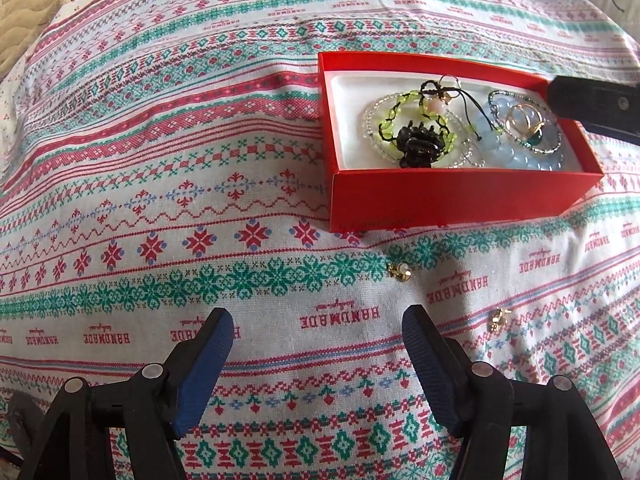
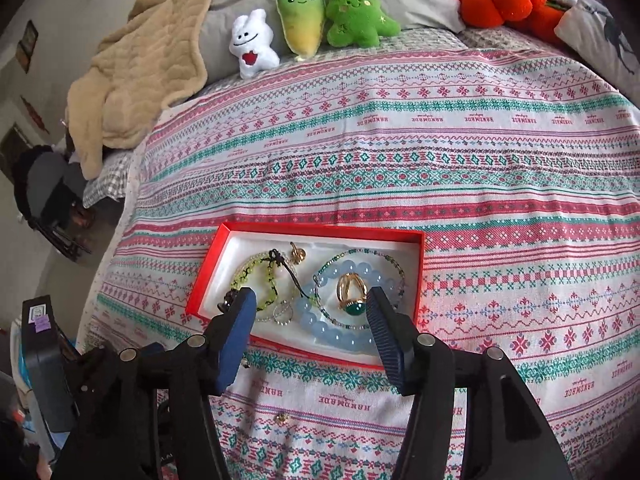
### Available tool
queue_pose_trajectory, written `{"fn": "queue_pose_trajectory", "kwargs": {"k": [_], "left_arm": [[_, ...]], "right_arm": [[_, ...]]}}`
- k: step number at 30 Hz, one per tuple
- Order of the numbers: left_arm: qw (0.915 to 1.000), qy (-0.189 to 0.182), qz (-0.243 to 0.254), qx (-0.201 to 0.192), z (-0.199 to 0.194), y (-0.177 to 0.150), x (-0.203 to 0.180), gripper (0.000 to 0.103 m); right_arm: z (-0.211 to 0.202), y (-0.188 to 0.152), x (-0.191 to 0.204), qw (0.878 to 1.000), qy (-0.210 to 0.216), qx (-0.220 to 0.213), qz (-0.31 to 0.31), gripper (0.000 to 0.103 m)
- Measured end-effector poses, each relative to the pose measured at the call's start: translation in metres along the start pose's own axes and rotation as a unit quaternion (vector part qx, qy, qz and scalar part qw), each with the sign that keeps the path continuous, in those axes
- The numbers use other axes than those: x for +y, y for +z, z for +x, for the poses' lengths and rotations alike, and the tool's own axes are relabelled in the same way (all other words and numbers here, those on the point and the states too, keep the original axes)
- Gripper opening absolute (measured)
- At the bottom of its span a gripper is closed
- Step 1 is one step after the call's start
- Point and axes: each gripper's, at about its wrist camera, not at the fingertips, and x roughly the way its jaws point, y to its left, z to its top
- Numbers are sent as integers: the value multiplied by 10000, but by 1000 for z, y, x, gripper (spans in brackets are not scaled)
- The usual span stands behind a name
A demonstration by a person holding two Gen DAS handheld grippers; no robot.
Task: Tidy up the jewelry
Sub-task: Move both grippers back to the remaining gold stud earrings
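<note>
Red box [image 2: 208,276] with a white lining, lying open on the patterned bedspread [image 2: 480,184] of the bed, toward its near edge. From left to right the box holds a black hair claw [image 1: 420,146], a yellow-green bead bracelet on black cord [image 2: 256,276] over a ring of clear beads, a pale blue bead bracelet [image 2: 352,270], and a gold ring with a green stone [image 2: 352,296] resting inside the blue loop, with a thin strand of small green beads around it. Two small gold earrings lie loose on the bedspread in front of the box: one [image 1: 400,271] near its front wall, another [image 1: 498,319] farther right and nearer the bed's edge. Left gripper [image 1: 318,330]: jaws wide apart over bare bedspread, holding nothing. Right gripper [image 2: 312,308]: jaws apart above the box's near side, flanking the ring and blue bracelet without gripping either.
</note>
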Motion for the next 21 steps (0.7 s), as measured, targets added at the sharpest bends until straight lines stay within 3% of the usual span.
{"fn": "queue_pose_trajectory", "kwargs": {"k": [8, 21], "left_arm": [[10000, -67, 23, -7, -5, -13, -3, 88], [9989, 54, 464, 74, 2, -59, -2, 90]], "right_arm": [[-13, -34, -5, 9995, -232, 148, -127, 65], [-9, -94, 3, 9921, -698, 518, -908, 66]]}}
